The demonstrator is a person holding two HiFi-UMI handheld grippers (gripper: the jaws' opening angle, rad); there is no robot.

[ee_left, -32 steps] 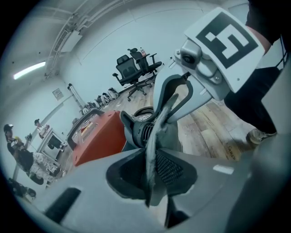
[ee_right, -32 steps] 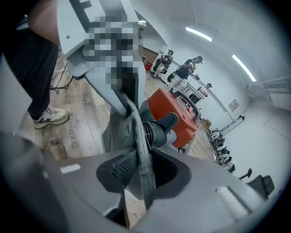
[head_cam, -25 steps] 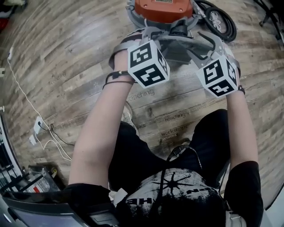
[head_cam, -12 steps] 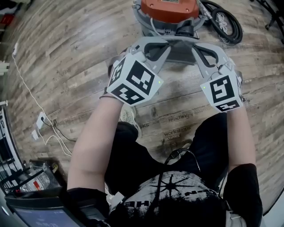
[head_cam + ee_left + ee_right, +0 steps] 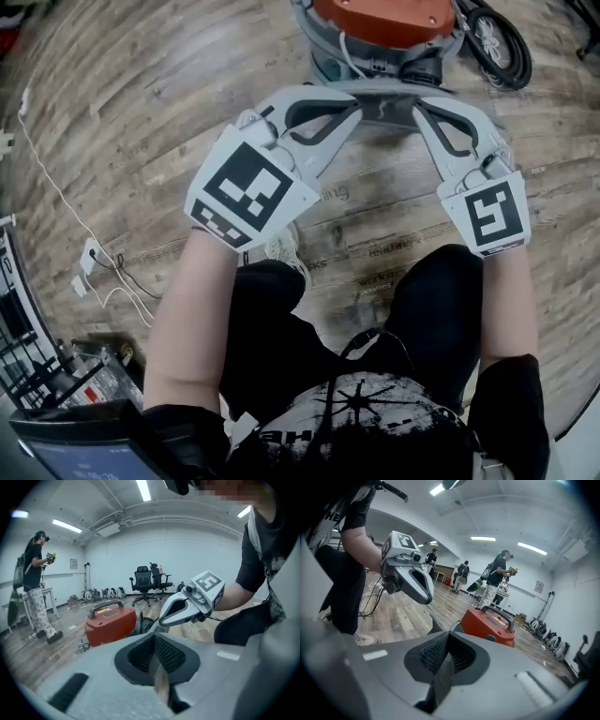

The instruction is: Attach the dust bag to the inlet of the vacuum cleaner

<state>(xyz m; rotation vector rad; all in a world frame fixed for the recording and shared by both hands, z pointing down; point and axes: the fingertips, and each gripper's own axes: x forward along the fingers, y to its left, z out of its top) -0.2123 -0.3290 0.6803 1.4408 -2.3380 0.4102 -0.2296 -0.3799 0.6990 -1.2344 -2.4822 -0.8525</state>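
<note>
Wood-plank floor below: my left gripper and right gripper are clamped on the ends of the flat grey dust bag, just short of the orange-topped canister vacuum cleaner; next I must line it up with the inlet.

Vacuum blocked far middle, hose coiled at its right. Bag spanned left gripper to right gripper, closing that gap. Floor lay open far left. Cables cluttered near left.
</note>
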